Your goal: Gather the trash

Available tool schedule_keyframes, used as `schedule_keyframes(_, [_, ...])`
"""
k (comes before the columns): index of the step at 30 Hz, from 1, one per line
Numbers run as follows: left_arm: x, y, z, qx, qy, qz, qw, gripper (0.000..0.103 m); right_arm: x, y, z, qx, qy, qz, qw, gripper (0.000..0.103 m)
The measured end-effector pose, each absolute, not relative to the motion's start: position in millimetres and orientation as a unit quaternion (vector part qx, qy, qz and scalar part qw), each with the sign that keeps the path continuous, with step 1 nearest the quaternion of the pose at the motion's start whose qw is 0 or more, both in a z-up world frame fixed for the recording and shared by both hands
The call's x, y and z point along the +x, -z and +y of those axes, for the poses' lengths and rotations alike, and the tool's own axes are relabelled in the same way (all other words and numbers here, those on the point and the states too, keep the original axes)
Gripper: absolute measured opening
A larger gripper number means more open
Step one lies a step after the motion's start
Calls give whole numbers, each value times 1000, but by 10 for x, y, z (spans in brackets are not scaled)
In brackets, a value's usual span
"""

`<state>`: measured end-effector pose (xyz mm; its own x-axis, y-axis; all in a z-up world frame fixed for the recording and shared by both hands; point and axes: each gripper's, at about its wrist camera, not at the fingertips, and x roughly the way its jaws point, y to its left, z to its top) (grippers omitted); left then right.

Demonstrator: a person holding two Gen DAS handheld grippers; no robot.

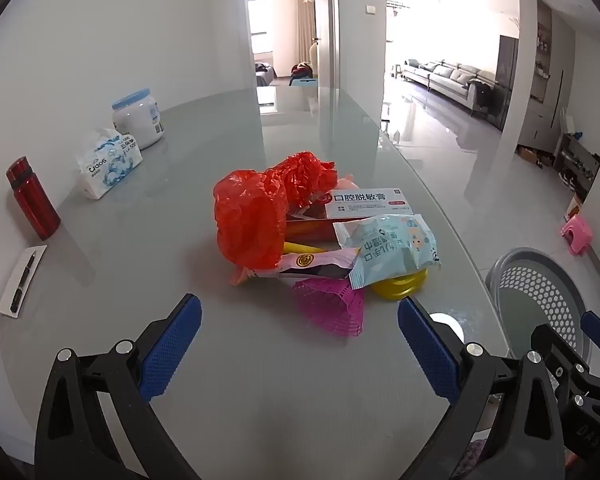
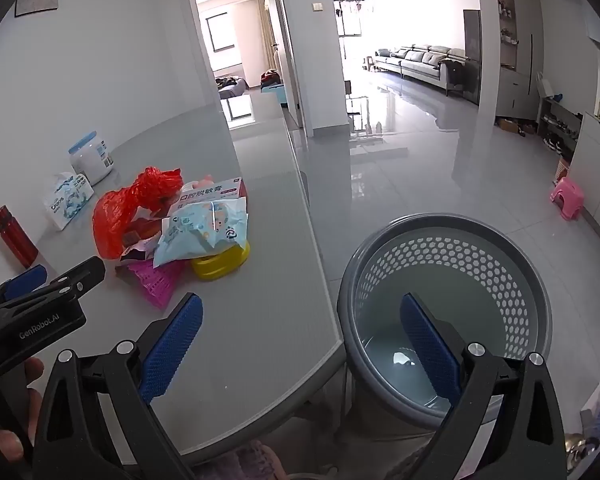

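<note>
The left gripper [image 1: 300, 344] and right gripper [image 2: 300, 344] both gape wide, holding nothing. The trash pile [image 1: 320, 232] lies near the table's [image 1: 140, 240] right edge, and the bin [image 2: 444, 280] stands on the floor just beside that edge.

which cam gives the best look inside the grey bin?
Right wrist. The grey bin sits almost whole in frame beside the table, with rim, perforated wall and bare bottom visible, partly behind the open right tongs. The left wrist view catches only part of its rim and wall at the right edge.
</note>
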<state>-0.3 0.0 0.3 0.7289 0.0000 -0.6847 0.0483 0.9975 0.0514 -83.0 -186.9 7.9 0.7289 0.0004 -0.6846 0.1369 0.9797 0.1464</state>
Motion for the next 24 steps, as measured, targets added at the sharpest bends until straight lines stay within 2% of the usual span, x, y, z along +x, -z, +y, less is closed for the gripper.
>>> schedule_keyframes(24, [-106, -109, 13, 31, 15, 356, 934, 97, -920, -184, -1842, 92, 35, 355, 930, 95])
